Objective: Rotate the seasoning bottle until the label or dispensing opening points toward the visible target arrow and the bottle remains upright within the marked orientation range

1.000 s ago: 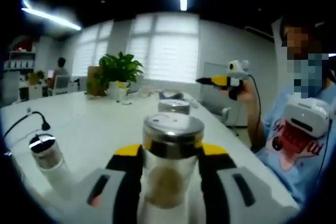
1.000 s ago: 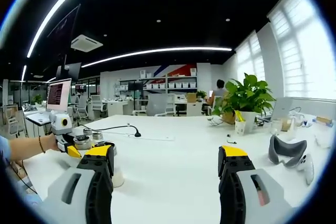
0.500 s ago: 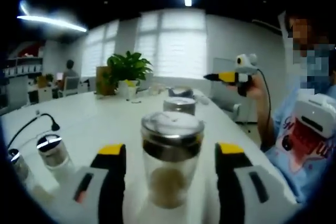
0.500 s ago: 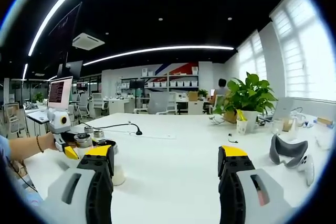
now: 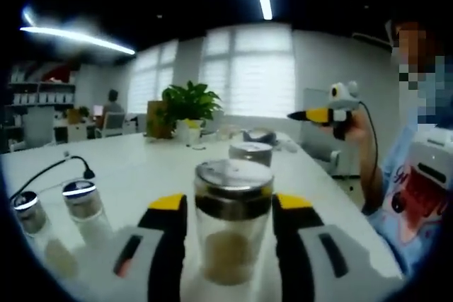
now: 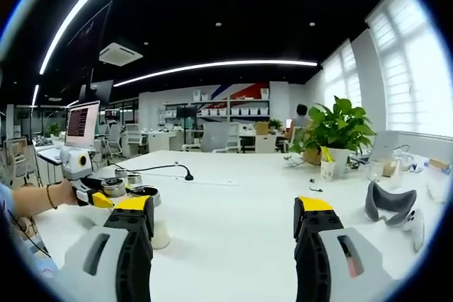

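You pinched the seasoning bottle (image 5: 231, 228) upright between your left gripper's (image 5: 228, 210) yellow-tipped jaws on the white table (image 5: 134, 167).

The bottle was clear glass with a shiny metal cap and a pale brownish powder low inside; no label could be made out. A second capped jar (image 5: 250, 153) stood just behind it, two small shakers (image 5: 60, 210) off to one side. Your right gripper (image 6: 224, 213) hovered with jaws spread, holding nothing.

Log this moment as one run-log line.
left gripper: closed on seasoning bottle, upright | right gripper: open, empty, above white table
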### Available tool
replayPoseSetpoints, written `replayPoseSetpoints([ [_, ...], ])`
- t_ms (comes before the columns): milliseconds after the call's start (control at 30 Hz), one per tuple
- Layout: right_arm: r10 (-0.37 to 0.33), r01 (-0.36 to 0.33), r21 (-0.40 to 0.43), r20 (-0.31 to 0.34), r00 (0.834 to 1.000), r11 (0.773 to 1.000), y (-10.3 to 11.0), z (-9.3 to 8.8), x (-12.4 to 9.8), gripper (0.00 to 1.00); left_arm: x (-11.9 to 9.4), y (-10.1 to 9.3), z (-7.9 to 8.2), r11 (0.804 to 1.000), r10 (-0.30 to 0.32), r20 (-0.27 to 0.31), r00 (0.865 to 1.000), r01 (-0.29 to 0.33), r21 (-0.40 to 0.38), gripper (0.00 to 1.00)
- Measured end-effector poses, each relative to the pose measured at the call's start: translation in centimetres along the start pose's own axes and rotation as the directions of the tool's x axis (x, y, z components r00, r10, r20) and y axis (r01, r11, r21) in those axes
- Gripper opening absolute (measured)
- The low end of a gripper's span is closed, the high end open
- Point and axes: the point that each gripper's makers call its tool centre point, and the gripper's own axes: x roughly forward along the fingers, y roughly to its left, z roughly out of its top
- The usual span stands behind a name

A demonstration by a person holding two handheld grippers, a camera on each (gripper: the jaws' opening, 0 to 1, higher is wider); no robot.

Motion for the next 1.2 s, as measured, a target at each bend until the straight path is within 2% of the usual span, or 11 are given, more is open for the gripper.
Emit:
replayPoseSetpoints([
  [233, 0.021, -0.021, -0.015, -0.014, 1.000, 1.000, 0.5, -0.2, 0.2, 0.84, 0.2, 0.0, -0.1, 1.000, -0.026, 0.013, 1.000, 0.026, 0.012, 0.43],
  [500, 0.038, -0.038, -0.015, -0.017, 0.999, 0.999, 0.8, -0.3, 0.3, 0.84, 0.3, -0.2, -0.2, 0.996, -0.092, -0.010, 0.996, 0.093, 0.009, 0.43],
  [733, 0.058, -0.058, -0.018, -0.013, 0.998, 0.998, 1.1, -0.2, 0.4, 0.84, 0.4, -0.2, -0.5, 0.995, -0.095, -0.024, 0.995, 0.096, 0.023, 0.44],
  [800, 0.061, -0.061, -0.021, -0.015, 0.998, 0.998, 1.2, -0.2, 0.4, 0.84, 0.4, 0.6, -2.5, 0.996, -0.041, -0.137, 0.990, 0.052, 0.077, 0.54],
  [867, 0.065, -0.065, -0.019, -0.014, 0.998, 0.998, 1.2, -0.2, 0.4, 0.84, 0.5, 0.4, -3.7, 0.995, -0.027, -0.193, 0.981, 0.045, 0.093, 0.76],
  [933, 0.076, -0.076, -0.021, -0.014, 0.997, 0.997, 1.4, -0.2, 0.5, 0.84, 0.4, 0.0, -3.7, 0.996, -0.036, -0.182, 0.983, 0.049, 0.069, 0.78],
  [1000, 0.093, -0.093, -0.026, -0.012, 0.996, 0.995, 1.8, -0.3, 0.9, 0.84, 0.1, -0.6, -2.7, 0.999, -0.045, -0.122, 0.991, 0.048, 0.020, 0.78],
  [1067, 0.121, -0.122, -0.032, -0.030, 0.992, 0.992, 2.5, -0.8, 1.3, 0.84, -0.6, -0.5, -2.0, 1.000, -0.013, -0.098, 0.995, 0.013, 0.003, 0.80],
  [1133, 0.152, -0.153, -0.015, -0.045, 0.987, 0.988, 3.2, -1.3, 1.8, 0.86, -1.4, -0.7, -1.3, 1.000, 0.019, -0.068, 0.998, -0.018, 0.009, 0.82],
  [1167, 0.170, -0.171, -0.010, -0.047, 0.984, 0.985, 3.6, -1.5, 2.1, 0.85, -1.9, -0.8, -0.7, 0.999, 0.042, -0.036, 0.998, -0.042, 0.020, 0.86],
  [1200, 0.188, -0.189, -0.005, -0.052, 0.981, 0.982, 4.1, -1.8, 2.3, 0.85, -2.3, -1.0, -0.3, 0.997, 0.046, -0.021, 0.999, -0.045, 0.064, 0.90],
])
